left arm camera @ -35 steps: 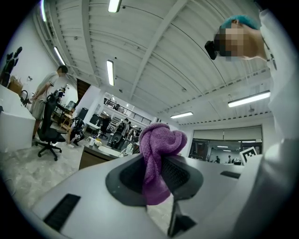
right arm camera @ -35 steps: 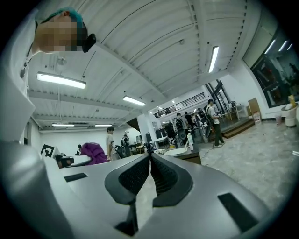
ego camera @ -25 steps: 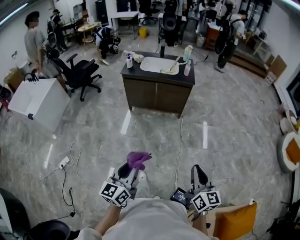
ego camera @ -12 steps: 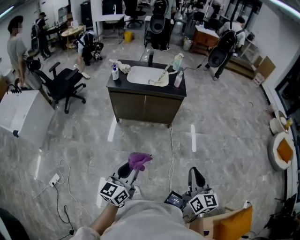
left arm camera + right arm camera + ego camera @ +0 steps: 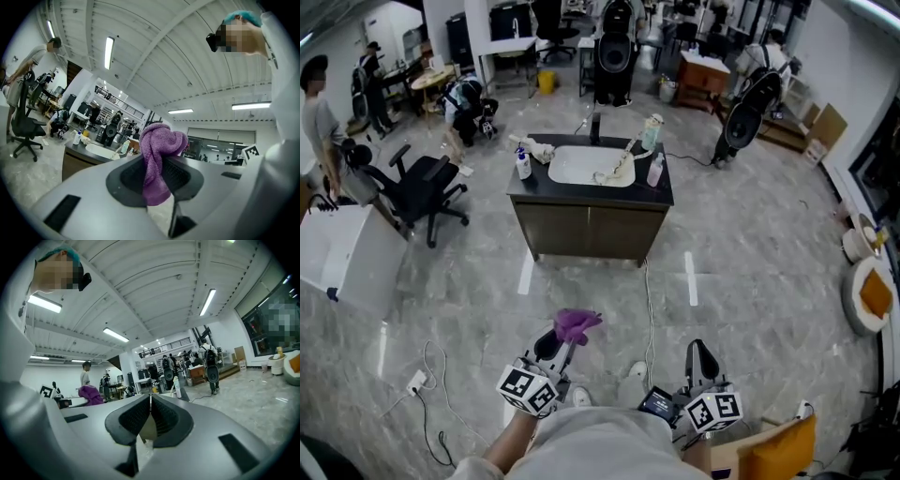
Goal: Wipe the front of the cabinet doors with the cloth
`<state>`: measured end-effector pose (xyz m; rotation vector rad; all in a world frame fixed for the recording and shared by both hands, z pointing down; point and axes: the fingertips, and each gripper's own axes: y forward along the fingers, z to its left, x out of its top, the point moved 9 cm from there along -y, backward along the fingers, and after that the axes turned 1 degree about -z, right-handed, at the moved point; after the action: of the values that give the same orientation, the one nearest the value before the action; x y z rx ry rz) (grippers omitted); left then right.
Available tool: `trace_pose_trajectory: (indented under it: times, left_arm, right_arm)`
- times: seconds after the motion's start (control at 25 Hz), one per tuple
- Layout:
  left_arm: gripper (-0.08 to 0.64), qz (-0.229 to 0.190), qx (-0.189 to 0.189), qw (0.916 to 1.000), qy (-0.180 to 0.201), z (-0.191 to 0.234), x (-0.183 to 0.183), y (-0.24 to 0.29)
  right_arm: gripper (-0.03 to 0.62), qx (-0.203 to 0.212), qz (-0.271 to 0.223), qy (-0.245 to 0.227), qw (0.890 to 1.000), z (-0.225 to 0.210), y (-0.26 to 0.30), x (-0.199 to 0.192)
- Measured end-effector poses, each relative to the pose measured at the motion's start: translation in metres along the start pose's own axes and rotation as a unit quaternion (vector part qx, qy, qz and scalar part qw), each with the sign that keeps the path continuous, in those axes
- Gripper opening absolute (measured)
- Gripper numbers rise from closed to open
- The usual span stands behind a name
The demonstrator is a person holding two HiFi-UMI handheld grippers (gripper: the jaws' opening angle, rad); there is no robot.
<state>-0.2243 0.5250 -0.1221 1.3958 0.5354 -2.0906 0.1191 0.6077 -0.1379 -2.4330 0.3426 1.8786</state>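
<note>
A dark wood sink cabinet [image 5: 589, 232] with two front doors stands mid-floor, well ahead of me. My left gripper [image 5: 560, 343] is held low at the view's bottom, shut on a purple cloth [image 5: 576, 324] bunched above its jaws; the cloth [image 5: 159, 154] fills the left gripper view, with the cabinet [image 5: 79, 161] small behind it. My right gripper [image 5: 701, 362] is beside it, jaws together with nothing between them. In the right gripper view [image 5: 150, 416] the cloth [image 5: 92, 394] shows at the left.
The cabinet top carries a white basin [image 5: 592, 165], bottles [image 5: 523, 164] and a rag. A black office chair [image 5: 417, 191] and a white box [image 5: 342, 258] stand at the left. Cables [image 5: 654, 309] and a power strip [image 5: 416, 382] lie on the marble floor. People stand at the far left.
The view has shifted toward the cabinet, which now sits more centred in the head view. Both grippers keep their place near my body, the cloth still held.
</note>
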Motion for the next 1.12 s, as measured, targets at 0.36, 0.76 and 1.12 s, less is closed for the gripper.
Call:
trace_pose_trajectory:
  times: [0.36,0.76,1.12]
  left_arm:
    - [0.087,-0.008,0.036,0.9993,0.008,-0.012,0.007,0.063]
    - [0.087,-0.051,0.122,0.9912,0.013,-0.038,0.022,0.148]
    - [0.087,-0.054,0.190,0.9802,0.010,-0.006,0.006,0.179]
  right_arm:
    - [0.029,0.049,0.008,0.005,0.999,-0.058,0.069,0.023]
    - [0.029,0.136,0.025,0.003,0.990,-0.150,0.157,0.066]
    - [0.029,0.179,0.052,-0.003,0.982,-0.182,0.237,0.058]
